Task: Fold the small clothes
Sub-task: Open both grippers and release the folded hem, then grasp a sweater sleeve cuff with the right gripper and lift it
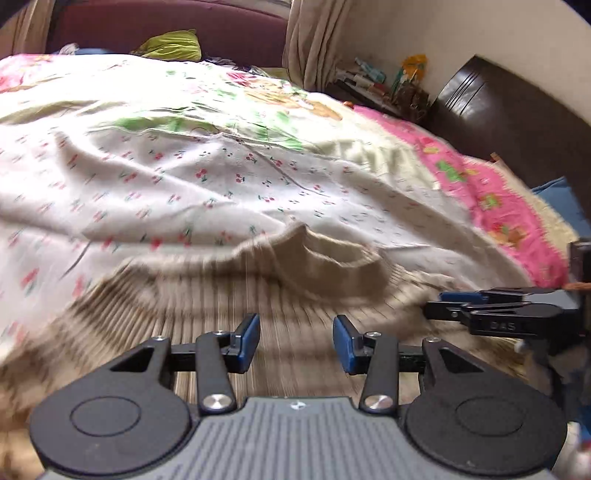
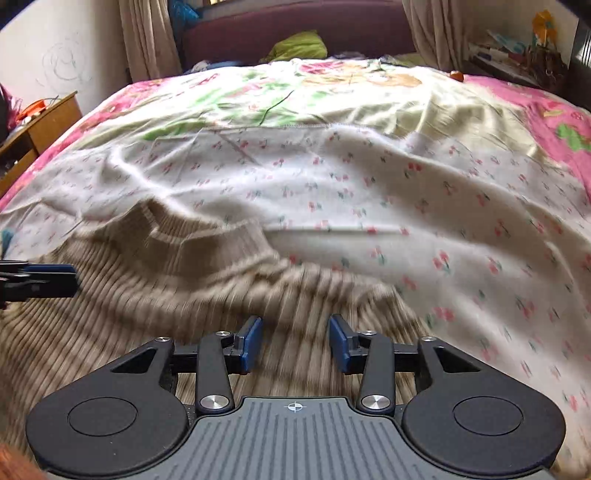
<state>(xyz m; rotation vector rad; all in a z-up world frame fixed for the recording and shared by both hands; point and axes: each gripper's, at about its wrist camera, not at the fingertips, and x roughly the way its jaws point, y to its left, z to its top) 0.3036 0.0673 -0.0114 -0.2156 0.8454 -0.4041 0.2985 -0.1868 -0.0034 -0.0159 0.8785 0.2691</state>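
A beige ribbed knit sweater (image 1: 229, 295) lies on a white cherry-print sheet (image 1: 207, 177) on the bed, its collar (image 1: 332, 266) toward the far side. My left gripper (image 1: 295, 341) is open just above the sweater body, nothing between its blue pads. My right gripper shows at the right of the left wrist view (image 1: 443, 302), side-on over the sweater's edge. In the right wrist view my right gripper (image 2: 295, 343) is open and empty above the sweater (image 2: 166, 280). The left gripper's tip (image 2: 55, 277) shows at the left edge there.
A floral bedspread with pink border (image 1: 491, 192) covers the bed. A dark headboard (image 1: 517, 122) and cluttered shelf (image 1: 384, 85) stand at the right. A maroon sofa (image 2: 295, 22) with a green cushion (image 2: 299, 46) lies beyond. A wooden table (image 2: 33, 129) stands at left.
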